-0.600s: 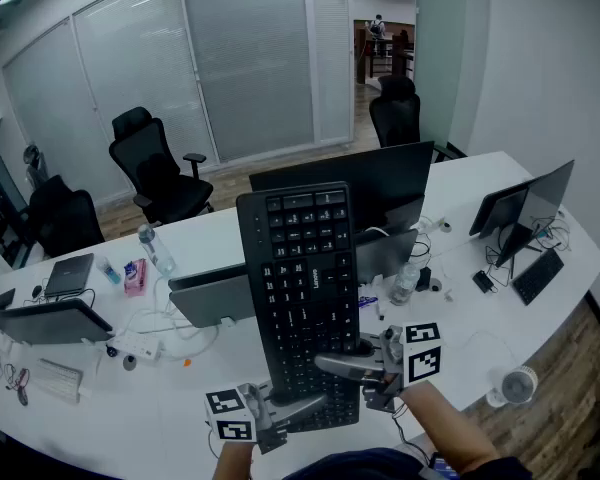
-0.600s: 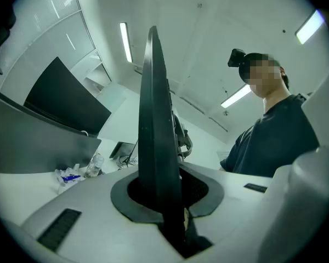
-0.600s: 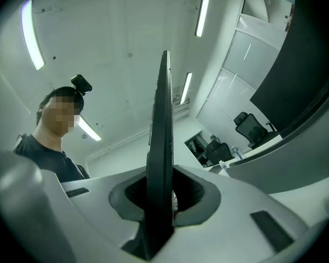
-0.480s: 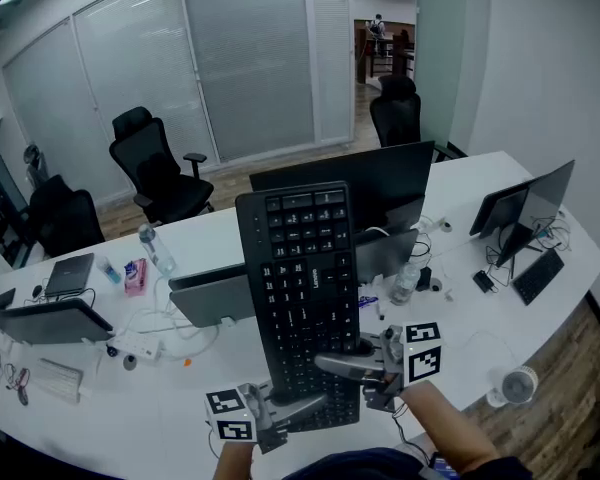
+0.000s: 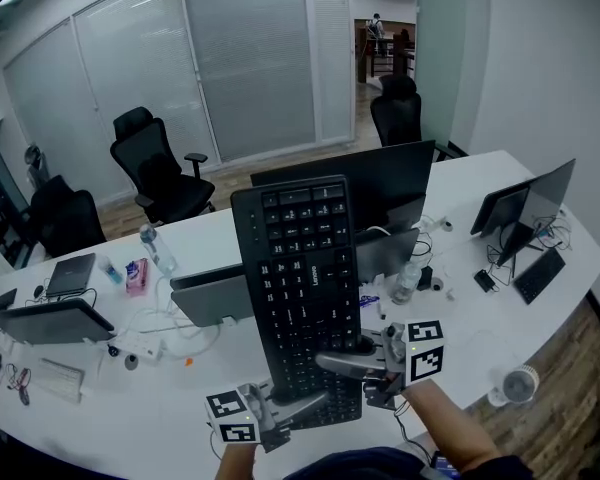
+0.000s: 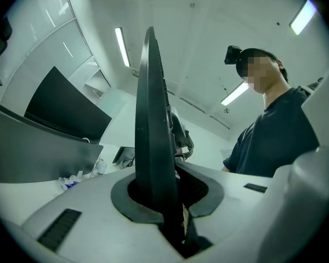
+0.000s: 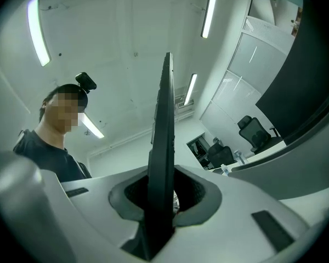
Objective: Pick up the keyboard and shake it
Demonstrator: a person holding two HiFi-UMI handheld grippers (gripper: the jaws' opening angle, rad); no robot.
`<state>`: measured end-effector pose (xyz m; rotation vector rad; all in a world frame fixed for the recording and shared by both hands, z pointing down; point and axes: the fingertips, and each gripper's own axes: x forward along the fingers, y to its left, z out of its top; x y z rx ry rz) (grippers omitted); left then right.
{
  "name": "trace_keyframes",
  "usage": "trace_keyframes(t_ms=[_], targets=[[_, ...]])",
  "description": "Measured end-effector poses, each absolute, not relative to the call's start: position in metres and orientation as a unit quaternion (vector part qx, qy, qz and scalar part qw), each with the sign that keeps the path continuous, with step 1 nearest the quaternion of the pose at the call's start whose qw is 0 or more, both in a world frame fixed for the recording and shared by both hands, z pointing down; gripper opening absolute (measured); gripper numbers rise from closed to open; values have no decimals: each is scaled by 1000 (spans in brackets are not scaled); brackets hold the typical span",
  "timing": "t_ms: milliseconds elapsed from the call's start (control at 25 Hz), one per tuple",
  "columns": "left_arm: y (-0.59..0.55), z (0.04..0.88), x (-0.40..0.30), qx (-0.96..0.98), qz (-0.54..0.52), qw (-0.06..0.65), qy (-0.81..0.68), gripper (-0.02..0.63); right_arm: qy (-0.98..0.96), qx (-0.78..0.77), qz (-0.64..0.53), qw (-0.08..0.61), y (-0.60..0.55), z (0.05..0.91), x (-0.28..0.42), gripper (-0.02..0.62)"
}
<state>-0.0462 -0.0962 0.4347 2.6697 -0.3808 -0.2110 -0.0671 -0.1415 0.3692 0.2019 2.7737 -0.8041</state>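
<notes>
Keyboard (image 5: 300,288) is held clear above the counter (image 5: 150,408), key side turned toward the head camera. Its near end is clamped from both sides: left hand-held gripper (image 5: 302,406) and right hand-held gripper (image 5: 332,361) are each closed tight on its thin edge

White curved desk (image 5: 170,398): dark monitor (image 5: 390,176), laptop (image 5: 48,320), water bottle (image 5: 157,251), cables (image 5: 170,330), small keyboard (image 5: 538,275) at right end.

A dark navy top (image 6: 274,136) is worn, and a small black camera (image 6: 233,54) is mounted on the head. The left hand-held gripper (image 5: 305,406) and right hand-held gripper (image 5: 332,362) are cased in pale grey, fitted with dark ribbed pads (image 6: 203,186) and black-and-white marker cubes (image 5: 424,351).
</notes>
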Motion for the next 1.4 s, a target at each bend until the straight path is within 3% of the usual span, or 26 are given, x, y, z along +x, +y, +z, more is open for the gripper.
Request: trace_keyframes(t_ms=[1400], targets=[[-99, 441, -28, 969, -55, 168, -175, 117, 944, 92, -303, 96, -138, 401, -45, 95]])
